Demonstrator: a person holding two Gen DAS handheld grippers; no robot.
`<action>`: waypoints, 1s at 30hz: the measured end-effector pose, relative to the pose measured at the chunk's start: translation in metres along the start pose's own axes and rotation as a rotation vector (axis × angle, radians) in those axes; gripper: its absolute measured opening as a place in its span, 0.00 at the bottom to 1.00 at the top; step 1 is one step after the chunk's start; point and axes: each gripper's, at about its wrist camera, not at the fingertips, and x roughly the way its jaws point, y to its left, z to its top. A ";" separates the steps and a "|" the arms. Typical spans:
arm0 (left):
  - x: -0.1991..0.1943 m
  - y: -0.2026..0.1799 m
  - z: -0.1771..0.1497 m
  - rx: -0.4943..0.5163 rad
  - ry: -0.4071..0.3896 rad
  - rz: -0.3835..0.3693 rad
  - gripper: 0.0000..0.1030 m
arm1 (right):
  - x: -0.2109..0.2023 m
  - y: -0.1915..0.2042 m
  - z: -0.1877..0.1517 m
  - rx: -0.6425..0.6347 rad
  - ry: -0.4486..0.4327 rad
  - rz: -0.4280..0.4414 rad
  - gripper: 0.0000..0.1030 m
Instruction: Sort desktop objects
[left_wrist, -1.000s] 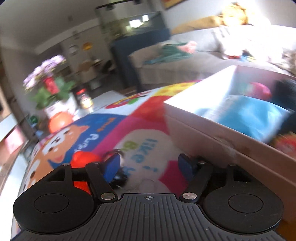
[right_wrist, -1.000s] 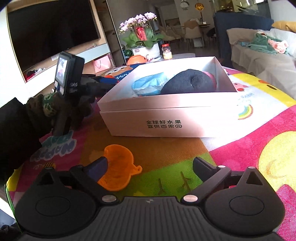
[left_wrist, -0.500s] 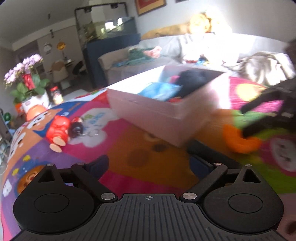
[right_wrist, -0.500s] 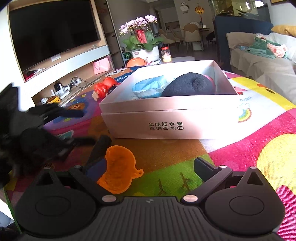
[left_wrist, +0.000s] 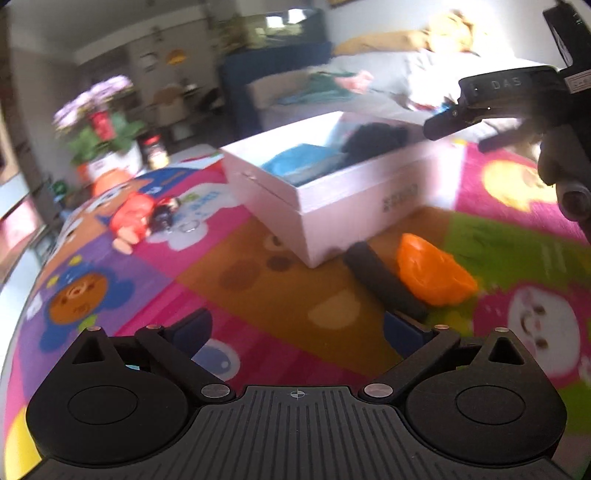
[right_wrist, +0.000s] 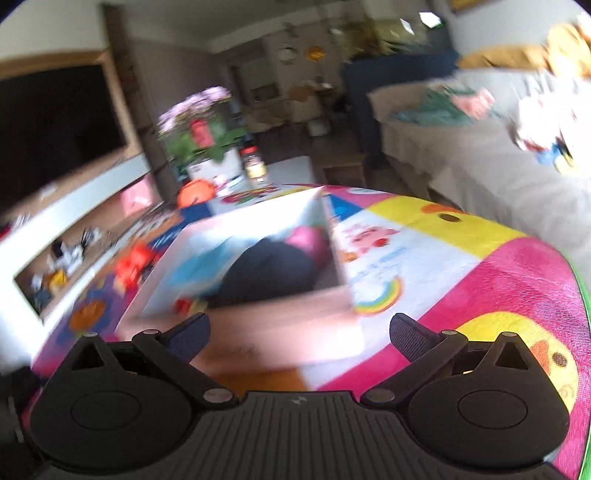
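A white open box (left_wrist: 343, 192) stands on the colourful play mat (left_wrist: 258, 280) and holds a blue item (left_wrist: 295, 162) and a black item (left_wrist: 373, 138). In front of it lie a black cylinder (left_wrist: 384, 284) and an orange plastic piece (left_wrist: 432, 273). A red doll (left_wrist: 135, 218) lies to the left. My left gripper (left_wrist: 295, 328) is open and empty, low over the mat. My right gripper (right_wrist: 299, 332) is open and empty above the box (right_wrist: 258, 295); it also shows in the left wrist view (left_wrist: 476, 118).
A potted flower plant (left_wrist: 99, 129) and a jar (left_wrist: 155, 151) stand at the mat's far left. A grey sofa (left_wrist: 369, 92) with clothes runs behind the box. A TV unit (right_wrist: 55, 166) is at the left in the right wrist view.
My left gripper has swung back from the box and doll toward the cylinder and orange piece. My right gripper has risen from the orange piece to above the box.
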 end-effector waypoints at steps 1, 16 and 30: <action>0.002 0.001 0.000 -0.025 0.005 0.000 0.99 | 0.008 -0.006 0.007 0.030 0.014 -0.007 1.00; 0.011 0.018 -0.002 -0.144 0.074 -0.006 1.00 | 0.052 0.040 0.011 -0.022 0.115 0.163 1.00; 0.011 0.027 -0.001 -0.183 0.115 0.107 1.00 | -0.020 0.081 -0.069 -0.457 0.168 0.147 1.00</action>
